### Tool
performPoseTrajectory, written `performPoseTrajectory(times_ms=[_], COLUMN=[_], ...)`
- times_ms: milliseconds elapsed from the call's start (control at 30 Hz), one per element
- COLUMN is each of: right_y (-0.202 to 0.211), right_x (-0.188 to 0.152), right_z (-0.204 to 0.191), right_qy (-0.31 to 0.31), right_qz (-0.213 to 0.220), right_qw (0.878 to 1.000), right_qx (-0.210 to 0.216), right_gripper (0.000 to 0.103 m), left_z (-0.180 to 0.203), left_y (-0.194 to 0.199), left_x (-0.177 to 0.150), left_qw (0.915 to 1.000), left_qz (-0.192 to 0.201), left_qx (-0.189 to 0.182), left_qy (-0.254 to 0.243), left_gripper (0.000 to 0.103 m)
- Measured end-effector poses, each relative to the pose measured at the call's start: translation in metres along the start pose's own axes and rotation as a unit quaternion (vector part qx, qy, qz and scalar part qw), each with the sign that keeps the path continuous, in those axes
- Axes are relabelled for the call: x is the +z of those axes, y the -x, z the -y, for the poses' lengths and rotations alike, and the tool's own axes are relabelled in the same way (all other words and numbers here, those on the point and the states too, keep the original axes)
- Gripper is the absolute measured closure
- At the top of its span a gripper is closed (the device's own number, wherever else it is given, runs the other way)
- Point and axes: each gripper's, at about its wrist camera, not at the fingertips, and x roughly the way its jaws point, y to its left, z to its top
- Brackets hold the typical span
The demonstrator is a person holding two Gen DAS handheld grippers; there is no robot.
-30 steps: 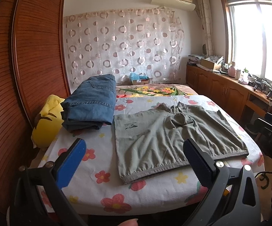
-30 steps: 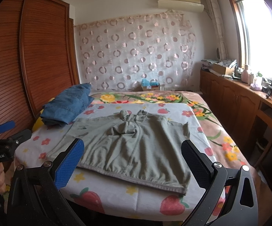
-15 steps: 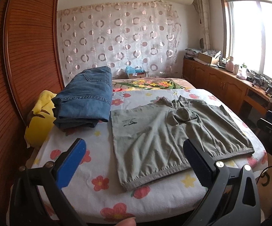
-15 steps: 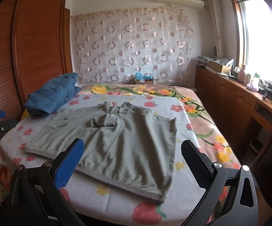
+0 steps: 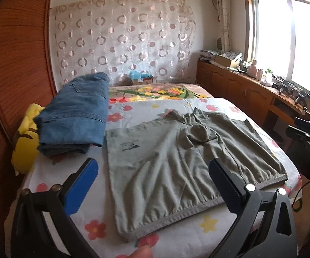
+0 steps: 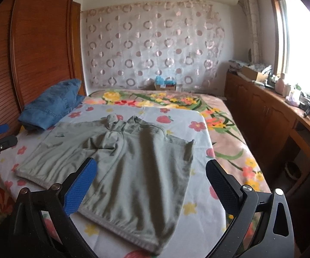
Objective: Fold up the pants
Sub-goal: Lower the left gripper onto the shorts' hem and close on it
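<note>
Closer to the bed both cameras have been carried since a second ago, and the grey-green pants now fill more of each view. Nothing on the bed itself has been shifted.

Largest first: the bed, covered by a white sheet printed with flowers, is seen lengthwise, its near edge at the bottom of both views. A wooden wardrobe is seen along its left side, and a curtain with ring patterns is hung behind its far end.

Spread flat across the near half of the bed are the pants, waistband along the near edge, a bunched fold near the middle of their far side. From the right wrist view the pants are seen running from the near left edge towards the near right corner.

At the left edge of the bed, just beside the pants' far left corner, folded blue jeans are stacked. Against the jeans, at the bed's left edge, a yellow plush toy is tucked.

The left gripper is held above the near edge, fingers spread wide with nothing between them. The right gripper is likewise held over the near right part of the pants, fingers wide apart and clear of the cloth.
</note>
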Motion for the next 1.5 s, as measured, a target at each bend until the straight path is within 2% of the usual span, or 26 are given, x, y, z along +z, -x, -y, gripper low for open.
performPoseTrajectory(times_ms=[33, 133, 233, 300, 467, 600, 733, 933, 1033, 1200, 1333, 1367, 1400, 1433, 1500], right_y=[-0.005, -0.023, -0.047, -0.066, -0.114, -0.148, -0.17, -0.181, -0.181, -0.174, -0.165, -0.163, -0.159, -0.154, -0.141], right_x=[0.002, 0.008, 0.015, 0.02, 0.023, 0.022, 0.018, 0.019, 0.021, 0.025, 0.029, 0.03, 0.032, 0.033, 0.034], right_z=[0.004, 0.016, 0.03, 0.04, 0.067, 0.082, 0.093, 0.098, 0.095, 0.113, 0.118, 0.117, 0.115, 0.111, 0.102], right_qy=[0.0, 0.0, -0.007, -0.018, -0.046, -0.05, -0.06, -0.07, -0.052, -0.062, -0.065, -0.065, -0.06, -0.055, -0.045], right_qz=[-0.006, -0.026, -0.052, -0.075, -0.124, -0.166, -0.188, -0.192, -0.192, -0.174, -0.163, -0.161, -0.161, -0.158, -0.141], right_qw=[1.0, 1.0, 0.998, 0.997, 0.991, 0.985, 0.98, 0.979, 0.98, 0.979, 0.98, 0.981, 0.981, 0.982, 0.987], right_qx=[0.001, 0.008, 0.019, 0.02, 0.013, -0.006, -0.021, -0.012, -0.015, -0.086, -0.09, -0.085, -0.086, -0.087, -0.065], right_gripper=[0.005, 0.018, 0.033, 0.049, 0.068, 0.071, 0.073, 0.093, 0.102, 0.102, 0.102, 0.094, 0.076, 0.07, 0.065], left_z=[0.001, 0.004, 0.006, 0.007, 0.007, 0.007, 0.008, 0.009, 0.007, 0.006, 0.005, 0.005, 0.005, 0.005, 0.008], left_y=[-0.004, -0.013, -0.023, -0.029, -0.046, -0.06, -0.065, -0.069, -0.073, -0.078, -0.081, -0.081, -0.082, -0.081, -0.084], left_x=[-0.001, -0.004, -0.006, -0.007, -0.017, -0.024, -0.029, -0.034, -0.036, -0.04, -0.042, -0.043, -0.043, -0.043, -0.043], left_qw=[1.0, 0.9998, 0.9994, 0.9992, 0.9978, 0.9952, 0.9935, 0.9917, 0.9901, 0.9886, 0.9878, 0.9876, 0.9878, 0.9877, 0.9876], left_qz=[-0.004, -0.015, -0.028, -0.035, -0.063, -0.093, -0.108, -0.122, -0.134, -0.145, -0.15, -0.151, -0.151, -0.152, -0.154], left_qx=[-0.004, -0.009, -0.016, -0.016, -0.017, -0.027, -0.032, -0.034, -0.035, -0.04, -0.039, -0.039, -0.037, -0.034, -0.027], left_qy=[0.001, -0.005, -0.01, -0.012, -0.016, -0.019, -0.019, -0.02, -0.018, -0.013, -0.012, -0.011, -0.012, -0.014, -0.019], left_gripper=[0.0, 0.0, 0.0, 0.0, 0.0, 0.0, 0.0, 0.0, 0.0, 0.0, 0.0, 0.0, 0.0, 0.0, 0.0])
